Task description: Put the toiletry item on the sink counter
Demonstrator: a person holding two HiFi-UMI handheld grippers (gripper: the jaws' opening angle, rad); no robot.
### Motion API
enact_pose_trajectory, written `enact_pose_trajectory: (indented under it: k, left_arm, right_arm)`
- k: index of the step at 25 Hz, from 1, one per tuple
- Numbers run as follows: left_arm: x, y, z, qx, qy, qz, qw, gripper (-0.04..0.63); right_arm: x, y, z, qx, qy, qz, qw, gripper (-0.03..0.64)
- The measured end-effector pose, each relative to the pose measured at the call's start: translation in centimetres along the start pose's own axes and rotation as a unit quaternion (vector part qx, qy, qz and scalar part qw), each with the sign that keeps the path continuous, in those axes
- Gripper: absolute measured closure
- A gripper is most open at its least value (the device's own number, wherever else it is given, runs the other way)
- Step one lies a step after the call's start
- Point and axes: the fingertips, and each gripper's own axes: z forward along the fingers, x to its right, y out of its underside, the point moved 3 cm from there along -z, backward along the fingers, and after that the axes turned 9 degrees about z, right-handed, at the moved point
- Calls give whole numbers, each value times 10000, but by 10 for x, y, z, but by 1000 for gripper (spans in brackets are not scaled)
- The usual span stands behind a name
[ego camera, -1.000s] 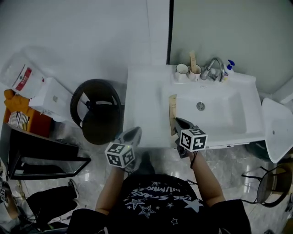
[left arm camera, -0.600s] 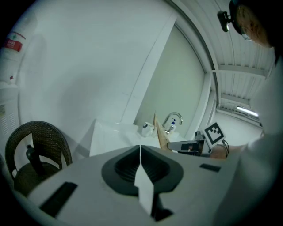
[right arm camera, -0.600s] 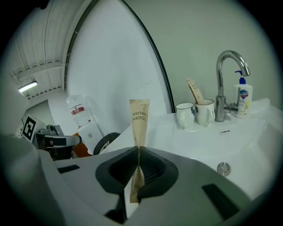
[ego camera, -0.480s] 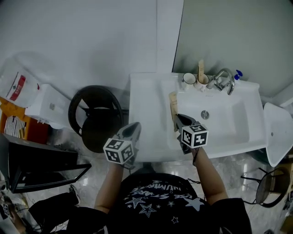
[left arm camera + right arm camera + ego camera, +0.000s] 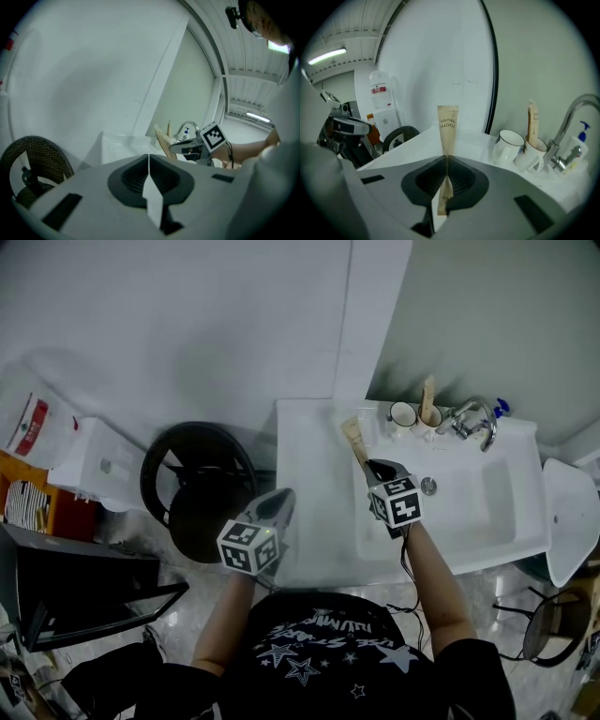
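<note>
Overhead, in the head view, the right gripper [image 5: 375, 468] is clamped on a toothbrush packet [image 5: 354, 437] — a slim tan paper sleeve that runs straight out ahead of the jaws. The packet reaches over the white sink counter [image 5: 309, 474], along the left edge of the basin [image 5: 478, 512]. Further ahead of those jaws and off to their right stand two mugs [image 5: 403, 414], the faucet [image 5: 469, 418] and a blue-capped soap dispenser [image 5: 500, 409]. The left gripper [image 5: 281, 498] hangs at the counter's left edge, well apart from the packet, with a round black stool [image 5: 197, 479] to the left of its jaws.

Through the left gripper view, its jaws are pressed together with nothing between them. The counter lies straight ahead of them. Ahead and to the right is the right gripper, the packet slanting up from its tip, and the stool sits low on the left.

Through the right gripper view, the jaws pinch the packet low on its length. The end printed TOOTH BRUSH stands upright above them and a short tail pokes out below. The packet is held in the air — the counter spreads beneath and ahead of the jaws. The mugs are to the right of the jaws, and the farther one holds another tan sleeve standing on end. The faucet and dispenser are further right, and the left gripper is far off to the left.
</note>
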Motion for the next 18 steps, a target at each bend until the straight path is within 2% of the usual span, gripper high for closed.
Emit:
enact_pose_trajectory:
  k: [3, 6, 9, 11, 14, 18]
  left_arm:
    - [-12, -2, 2, 2, 45, 19, 10000, 575]
    - [-23, -2, 5, -10, 134, 16, 9999, 575]
    - [-33, -1, 10, -49, 224, 11, 9997, 575]
    - [-38, 0, 13, -65, 279, -25, 9996, 575]
    - [-42, 4, 18, -114, 364, -47, 9993, 575]
    - [-51, 7, 22, -145, 409, -160, 9989, 575]
  right_arm:
    - [-5, -9, 18, -256, 118, -679, 9973, 594]
    - [-7, -16, 36, -476, 225, -1118, 9923, 594]
    - [-7, -21, 53, -734, 372, -1743, 9813, 594]
    - [-10, -23, 66, -969, 413, -2365, 9659, 594]
    - [-12, -24, 86, -1301, 467, -3298, 9339, 594]
    - [-9, -25, 111, -1565, 535, -4146, 8948, 594]
